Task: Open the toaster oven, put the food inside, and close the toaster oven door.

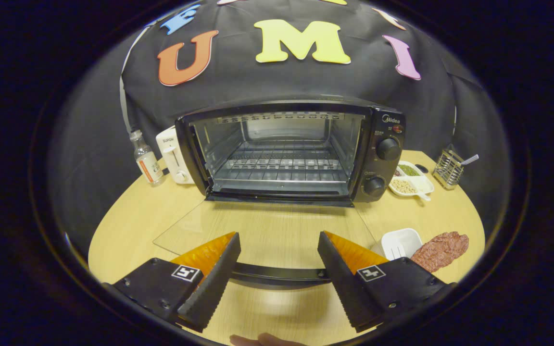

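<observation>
A black toaster oven [291, 149] stands at the back of the wooden table, its inside bare with a wire rack [279, 168]. Its glass door [262, 228] lies folded down flat toward me, and the door's dark handle bar [279, 276] runs across between my two fingers. My gripper [279, 245] is open, one finger on each side above the handle, gripping nothing. The food, a reddish-brown slab of meat [440, 250], lies on the table right of the right finger, beside a small white dish [401, 242].
Left of the oven stand a white toaster [173, 156] and a small clear bottle [146, 158]. To its right are a white divided tray of beans [409, 180] and a wire utensil holder [447, 168]. A fingertip [262, 340] shows at the table's near edge.
</observation>
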`<state>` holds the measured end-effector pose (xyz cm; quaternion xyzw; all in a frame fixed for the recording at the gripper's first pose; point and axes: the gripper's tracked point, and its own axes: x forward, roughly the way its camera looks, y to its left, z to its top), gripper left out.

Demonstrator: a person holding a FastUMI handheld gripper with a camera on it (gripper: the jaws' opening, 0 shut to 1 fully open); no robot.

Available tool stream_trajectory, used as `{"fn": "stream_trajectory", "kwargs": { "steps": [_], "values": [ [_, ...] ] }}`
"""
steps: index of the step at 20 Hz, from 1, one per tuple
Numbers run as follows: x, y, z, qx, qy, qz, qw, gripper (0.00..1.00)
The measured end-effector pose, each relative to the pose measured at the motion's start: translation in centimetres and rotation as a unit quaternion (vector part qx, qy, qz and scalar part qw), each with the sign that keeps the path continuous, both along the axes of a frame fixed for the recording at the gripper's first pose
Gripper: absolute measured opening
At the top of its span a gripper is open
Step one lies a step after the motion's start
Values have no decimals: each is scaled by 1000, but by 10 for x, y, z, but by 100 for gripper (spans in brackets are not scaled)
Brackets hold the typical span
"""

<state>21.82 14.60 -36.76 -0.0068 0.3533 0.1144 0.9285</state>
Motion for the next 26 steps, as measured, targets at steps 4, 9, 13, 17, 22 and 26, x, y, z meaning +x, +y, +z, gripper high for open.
{"fn": "stream_trajectory", "kwargs": {
  "steps": [4,9,13,17,22,26],
  "values": [
    [-3,0,-18,-5,26,7,1000,100],
    [-4,-1,-34,-24,29,9,999,100],
    [-9,-4,-19,-29,25,15,999,100],
    [-19,-18,17,-26,10,35,999,100],
    [-29,-65,65,-23,-6,51,998,100],
    [-29,-125,85,1,11,40,999,100]
  ]
}}
